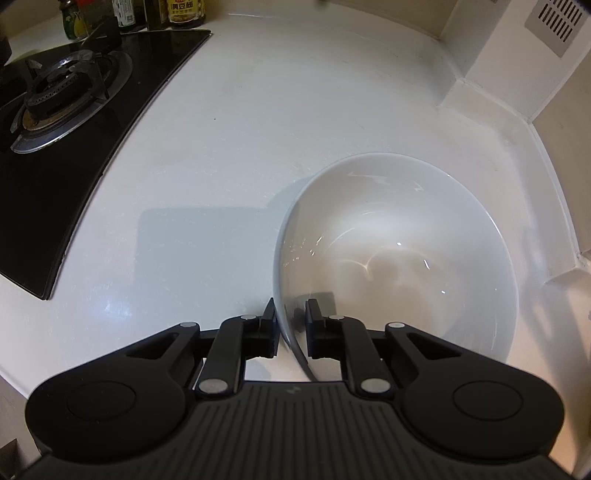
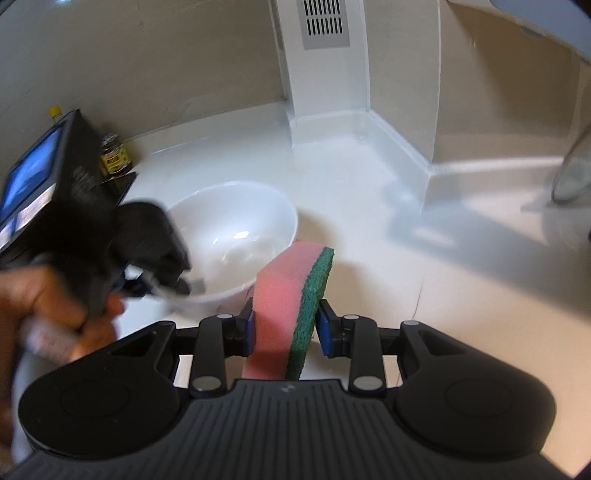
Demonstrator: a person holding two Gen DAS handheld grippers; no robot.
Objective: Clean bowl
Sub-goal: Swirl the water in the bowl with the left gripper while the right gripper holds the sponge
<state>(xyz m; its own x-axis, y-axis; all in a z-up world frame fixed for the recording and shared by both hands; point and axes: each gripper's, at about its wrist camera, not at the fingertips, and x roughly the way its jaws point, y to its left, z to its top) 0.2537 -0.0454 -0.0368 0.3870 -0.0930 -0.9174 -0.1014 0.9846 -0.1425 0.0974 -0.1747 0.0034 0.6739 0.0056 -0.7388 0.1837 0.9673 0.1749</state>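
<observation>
1. Left tool [image 1: 291, 332]: jaws straddle the near rim of the bowl [image 1: 399, 251], one finger outside, one inside. Small gaps show at the pads, so I cannot tell whether it is clamped or just set around the rim.
2. Right tool [image 2: 285, 326]: closed on the sponge [image 2: 288, 306], which stands on edge between the blue pads, pink foam to the left, green scrub layer to the right.
3. Bowl: white, upright on the counter [image 1: 221, 147], inside looks bare with light glints. From the right wrist view it sits just beyond and left of the sponge; bowl [image 2: 236, 229] and sponge may overlap only in view, contact unclear.
4. Left hand [image 2: 40, 306] is blurred at the left edge of the right wrist view, holding the left tool at the bowl's near-left rim.
5. Stove [image 1: 62, 122]: black glass top with a gas burner, left of the bowl, well apart.
6. Bottles [image 1: 184, 11] stand behind the stove at the wall.
7. Vent grille [image 2: 325, 22] on a white column in the far corner behind the bowl.
8. Glass lid-like object [image 2: 572, 173] at far right, blurred.
</observation>
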